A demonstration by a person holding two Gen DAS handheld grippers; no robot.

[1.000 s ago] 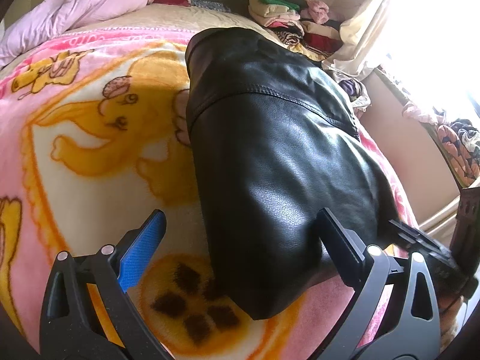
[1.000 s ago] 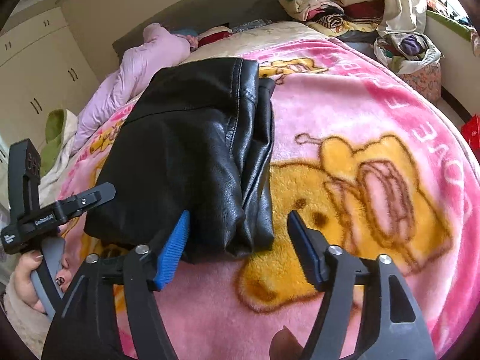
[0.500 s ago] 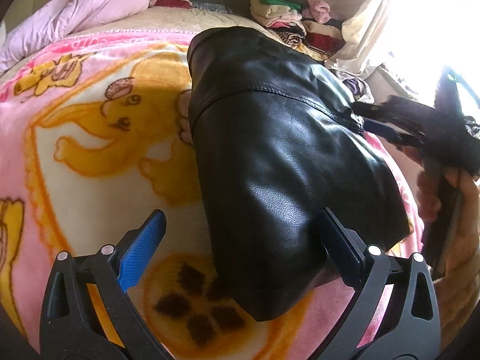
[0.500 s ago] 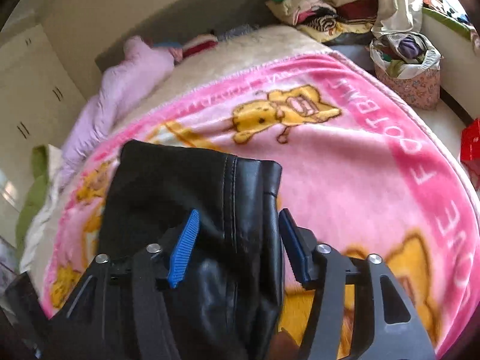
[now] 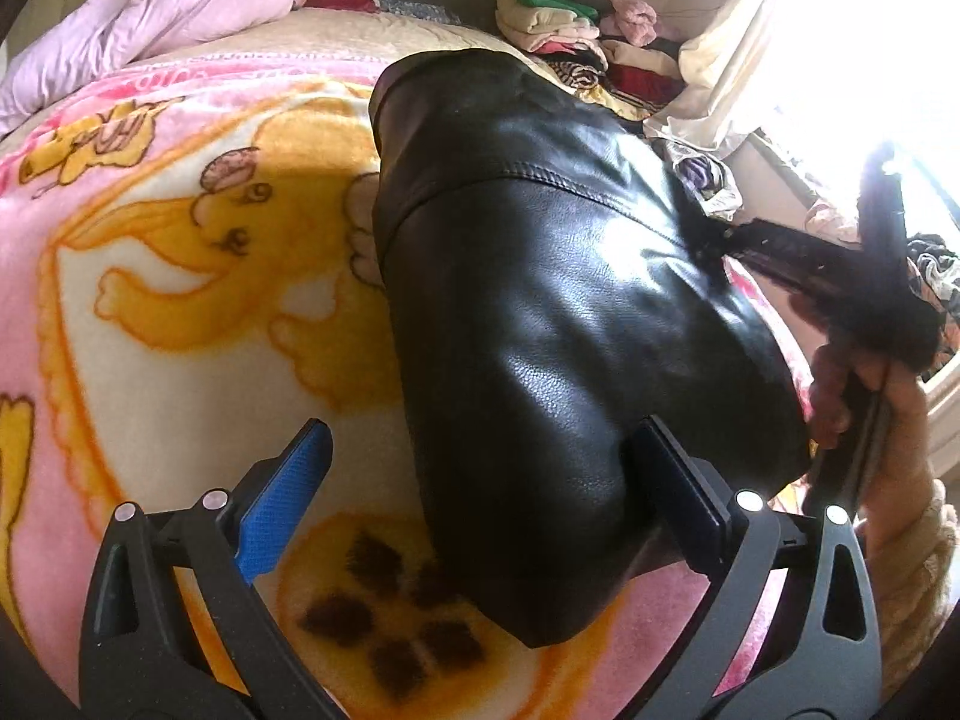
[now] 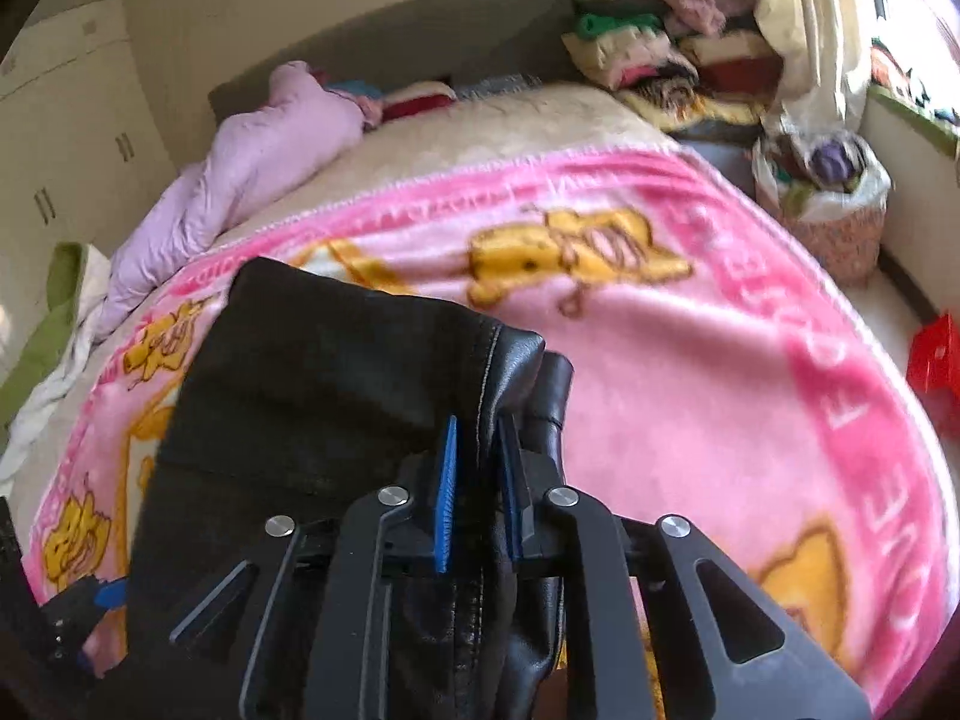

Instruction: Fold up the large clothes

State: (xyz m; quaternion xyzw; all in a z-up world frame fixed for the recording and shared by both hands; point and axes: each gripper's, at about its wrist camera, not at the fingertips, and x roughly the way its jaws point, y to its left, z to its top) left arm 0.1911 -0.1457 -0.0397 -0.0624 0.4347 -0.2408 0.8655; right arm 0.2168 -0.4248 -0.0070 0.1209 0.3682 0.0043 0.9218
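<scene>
Black leather jacket (image 5: 558, 324) on blanket (image 6: 690, 360) | left fingers (image 5: 288, 510) apart | right fingers (image 6: 445, 510) pinch jacket

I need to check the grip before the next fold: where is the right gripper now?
The right gripper is shut on the stitched right edge of the black leather jacket, which lies on the pink cartoon blanket; in the left wrist view it shows blurred at the jacket's right side.

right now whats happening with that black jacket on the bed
A person is folding a black leather jacket on a pink cartoon blanket spread over the bed. The right gripper is shut on the jacket's stitched edge. The left gripper is open at the jacket's near end, one finger against the leather, gripping nothing. The jacket lies partly folded, not yet a compact bundle.
</scene>
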